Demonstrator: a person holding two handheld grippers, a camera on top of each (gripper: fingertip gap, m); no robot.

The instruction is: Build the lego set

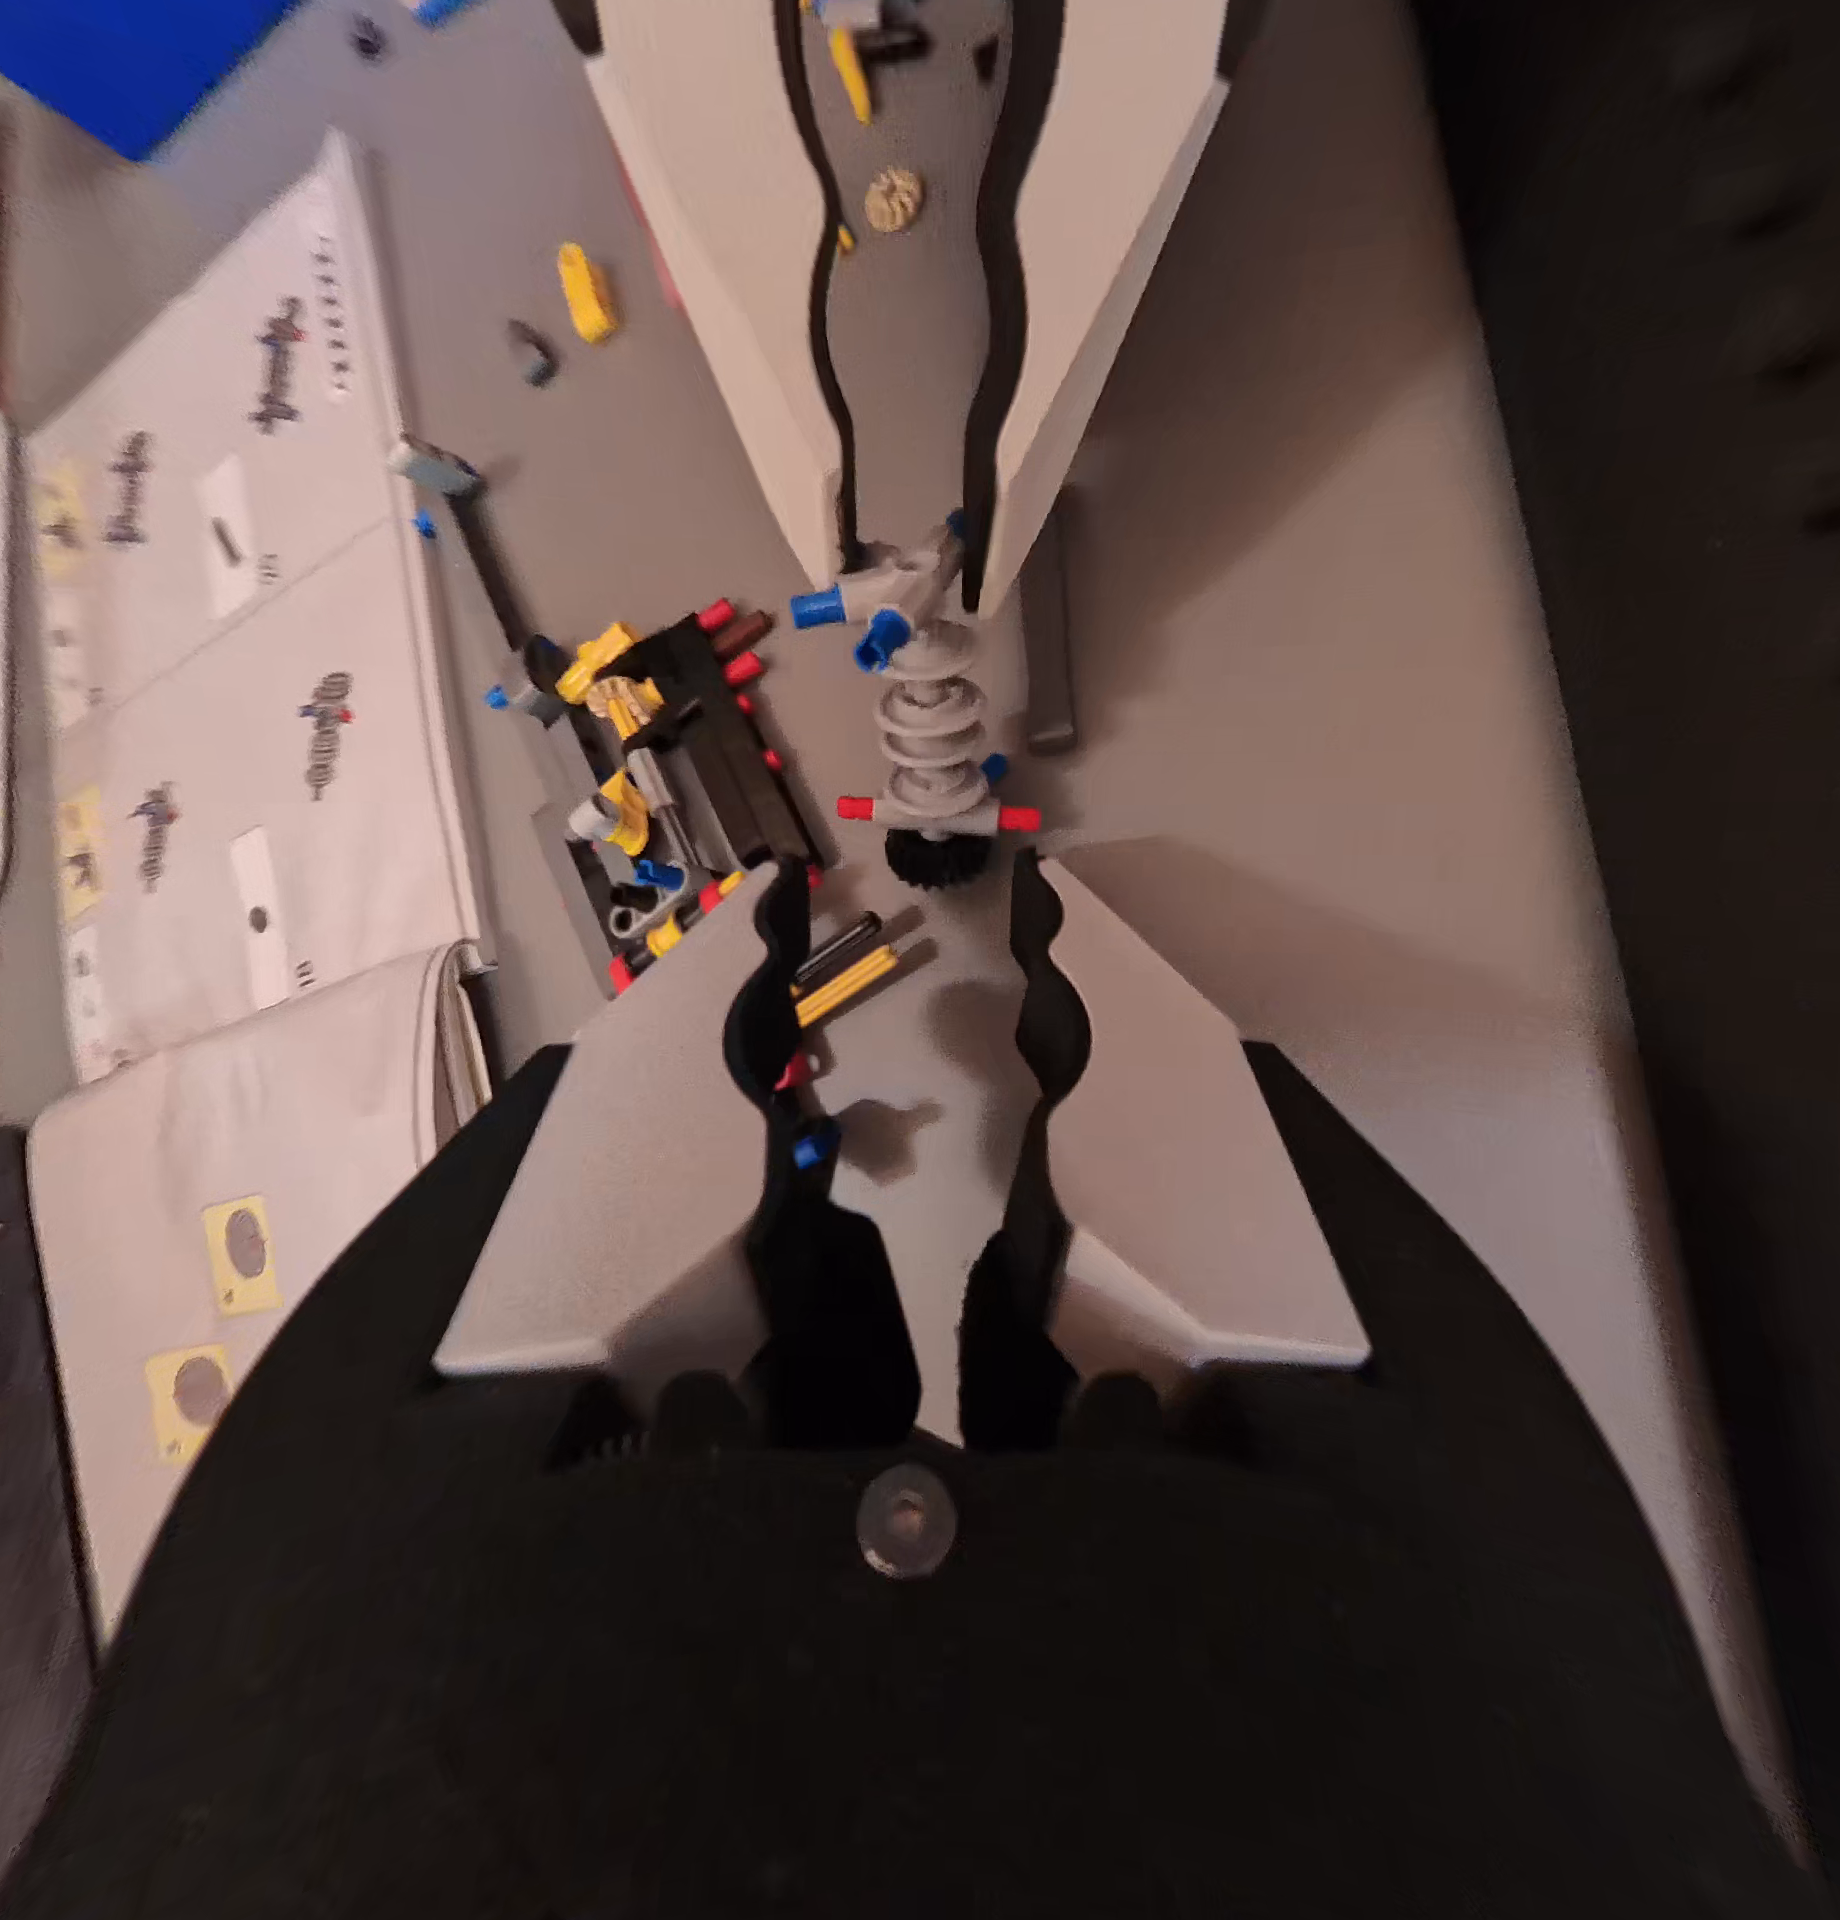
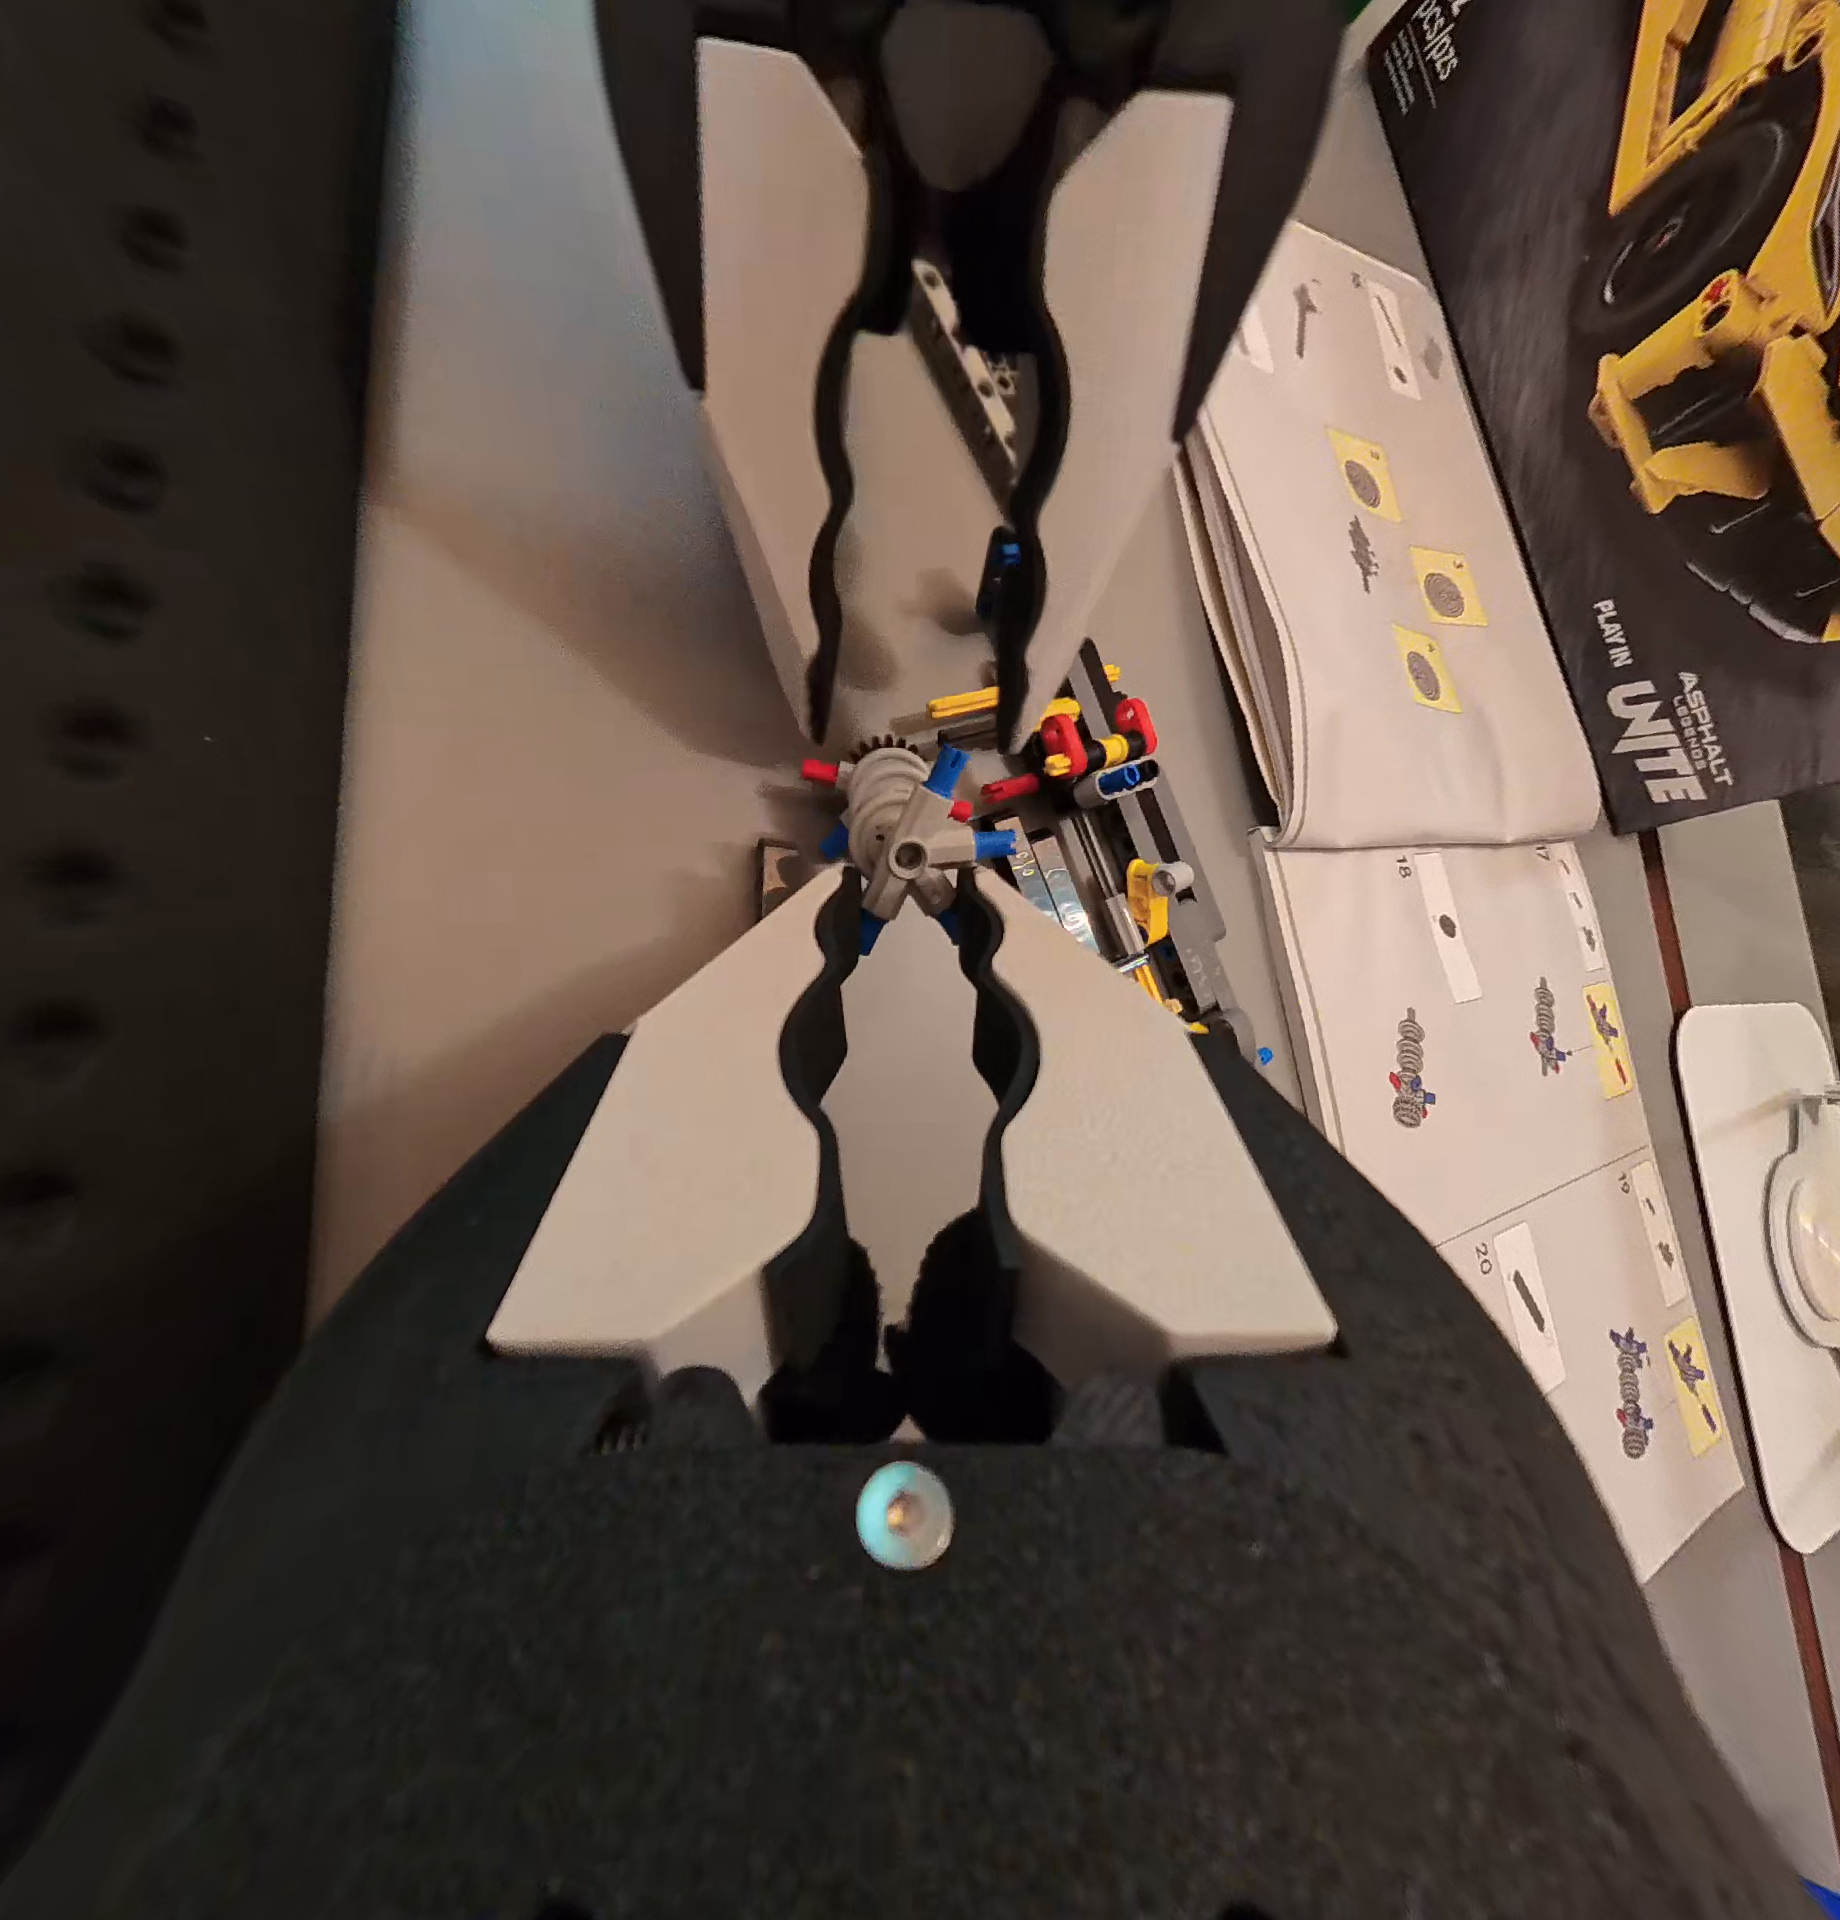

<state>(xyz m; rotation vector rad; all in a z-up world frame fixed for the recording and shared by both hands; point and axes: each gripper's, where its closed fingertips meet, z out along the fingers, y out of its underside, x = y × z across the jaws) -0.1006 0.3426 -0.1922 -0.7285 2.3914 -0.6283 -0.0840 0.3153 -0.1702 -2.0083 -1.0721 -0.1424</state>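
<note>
Grey coiled assembly (image 1: 931, 727) clamped in right gripper (image 2: 900, 883); left gripper (image 1: 911, 857) apart beside it.

1. A plain grey bench (image 1: 1259, 520) fills the ground beneath the hand-held grippers.
2. Beside it, a dark panel (image 2: 116, 623) with rows of round holes runs along the bench's edge.
3. Brown wooden trim (image 2: 1726, 1039) borders the far side.
4. Soft indoor light casts faint shadows.
</note>
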